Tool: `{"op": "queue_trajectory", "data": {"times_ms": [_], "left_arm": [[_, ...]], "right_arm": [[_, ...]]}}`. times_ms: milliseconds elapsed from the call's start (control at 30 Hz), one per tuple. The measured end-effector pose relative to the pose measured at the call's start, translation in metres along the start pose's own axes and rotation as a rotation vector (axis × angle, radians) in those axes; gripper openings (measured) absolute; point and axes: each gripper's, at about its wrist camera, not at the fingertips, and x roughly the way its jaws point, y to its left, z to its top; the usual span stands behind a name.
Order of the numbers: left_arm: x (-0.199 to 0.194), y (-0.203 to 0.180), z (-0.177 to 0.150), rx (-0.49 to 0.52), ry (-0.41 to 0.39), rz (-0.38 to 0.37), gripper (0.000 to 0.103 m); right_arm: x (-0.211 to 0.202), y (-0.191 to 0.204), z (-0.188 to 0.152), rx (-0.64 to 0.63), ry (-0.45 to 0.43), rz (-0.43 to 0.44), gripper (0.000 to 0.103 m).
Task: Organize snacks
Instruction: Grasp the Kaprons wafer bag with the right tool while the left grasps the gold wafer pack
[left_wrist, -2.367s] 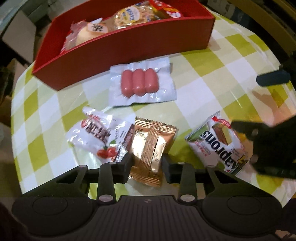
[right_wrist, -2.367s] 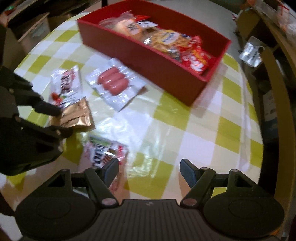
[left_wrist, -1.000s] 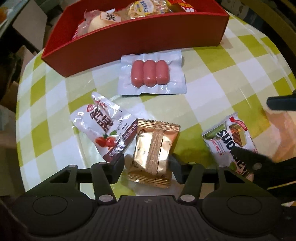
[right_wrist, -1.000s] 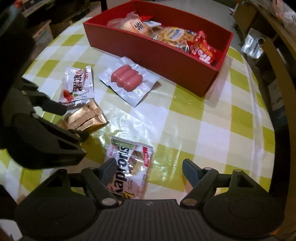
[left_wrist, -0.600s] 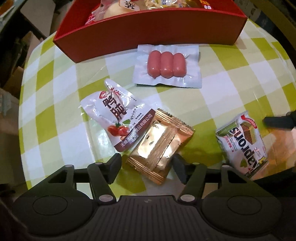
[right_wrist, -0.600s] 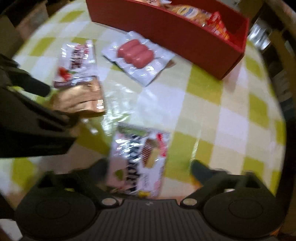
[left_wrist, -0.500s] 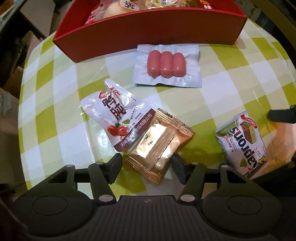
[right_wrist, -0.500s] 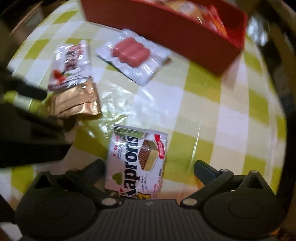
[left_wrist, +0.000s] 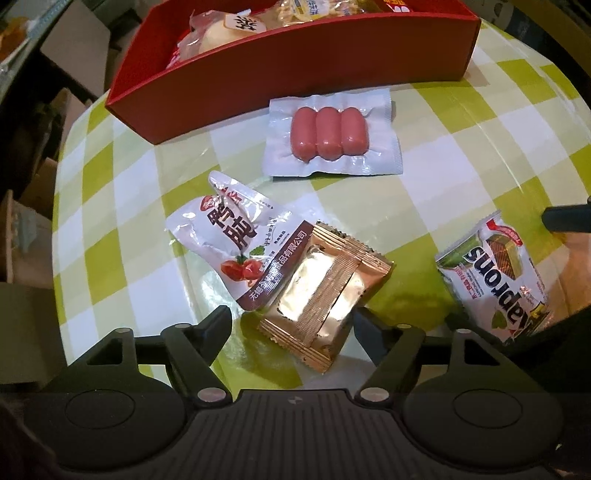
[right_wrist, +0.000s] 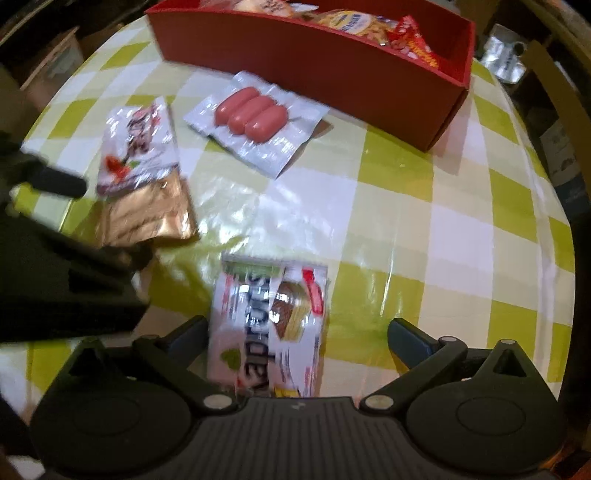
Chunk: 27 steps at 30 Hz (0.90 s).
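Hovering over the counter (left_wrist: 461, 122), the left gripper (left_wrist: 291, 325), jaws just opening, straddles the gold packet (left_wrist: 325, 299) without pressing it. The right gripper (right_wrist: 299, 336) gapes wide around the wafer packet (right_wrist: 269, 325), which lies on the counter.

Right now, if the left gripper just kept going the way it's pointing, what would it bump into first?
Most likely the gold foil packet: it lies between the left gripper's open fingers, which have just been opening and do not press it. How close they are is hard to judge.

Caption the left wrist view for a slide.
Open left tongs straddle a gold packet near the red box.
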Motion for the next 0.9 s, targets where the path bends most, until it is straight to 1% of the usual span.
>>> {"op": "queue_trajectory", "data": {"times_ms": [33, 67, 100, 133, 167, 200, 267, 333, 433, 500, 533, 567, 600, 633, 700, 767, 833, 900], "left_arm": [[-0.001, -0.001, -0.001, 0.002, -0.002, 0.001, 0.078], [-0.003, -0.003, -0.002, 0.009, -0.007, -0.004, 0.072], [-0.004, -0.004, -0.002, 0.016, -0.012, -0.019, 0.068], [-0.005, -0.005, -0.002, 0.019, -0.013, -0.047, 0.058], [-0.006, -0.005, -0.002, 0.014, -0.009, -0.068, 0.051], [-0.006, -0.003, -0.001, 0.003, -0.003, -0.088, 0.049], [-0.007, 0.001, 0.001, -0.021, 0.008, -0.129, 0.050], [-0.006, 0.004, 0.000, -0.042, 0.019, -0.174, 0.056], [-0.007, 0.006, -0.001, -0.049, 0.018, -0.185, 0.053], [-0.006, 0.007, 0.001, -0.060, 0.016, -0.179, 0.062], [-0.004, 0.010, 0.002, -0.065, 0.015, -0.161, 0.079], [-0.002, 0.010, 0.005, -0.063, 0.014, -0.149, 0.085], [0.001, 0.010, 0.007, -0.062, 0.013, -0.147, 0.083], [0.003, 0.010, 0.010, -0.072, 0.013, -0.145, 0.084], [0.003, 0.011, 0.015, -0.089, 0.006, -0.174, 0.078], [0.000, 0.011, 0.018, -0.087, 0.002, -0.196, 0.064], [-0.003, 0.008, 0.018, -0.072, -0.004, -0.213, 0.052], [-0.006, 0.001, 0.016, -0.053, -0.007, -0.199, 0.050]], "right_arm": [[-0.003, 0.000, -0.004, -0.012, -0.007, 0.003, 0.096], [-0.007, -0.001, -0.007, -0.019, -0.013, 0.009, 0.085], [-0.011, -0.001, -0.010, -0.024, -0.021, 0.021, 0.079], [-0.014, -0.002, -0.012, -0.023, -0.025, 0.030, 0.067], [-0.015, -0.003, -0.014, -0.019, -0.024, 0.025, 0.066], [-0.016, -0.004, -0.015, -0.021, -0.023, 0.024, 0.066], [-0.018, -0.003, -0.014, -0.032, -0.015, 0.006, 0.065], [-0.020, -0.004, -0.014, -0.029, -0.011, 0.007, 0.065], [-0.022, -0.006, -0.012, -0.020, -0.020, -0.001, 0.065], [-0.023, -0.010, -0.010, 0.003, -0.022, -0.001, 0.065], [-0.022, -0.011, -0.008, 0.005, -0.021, 0.000, 0.065], [-0.021, -0.011, -0.008, 0.007, -0.021, 0.004, 0.065], [-0.021, -0.012, -0.007, 0.010, -0.019, 0.008, 0.065], [-0.021, -0.013, -0.006, 0.014, -0.020, 0.011, 0.065], [-0.022, -0.017, -0.003, 0.031, -0.028, 0.019, 0.065], [-0.024, -0.021, 0.000, 0.048, -0.038, 0.021, 0.065], [-0.026, -0.025, 0.002, 0.063, -0.048, 0.021, 0.065], [-0.024, -0.026, 0.002, 0.065, -0.045, 0.018, 0.065]]}}
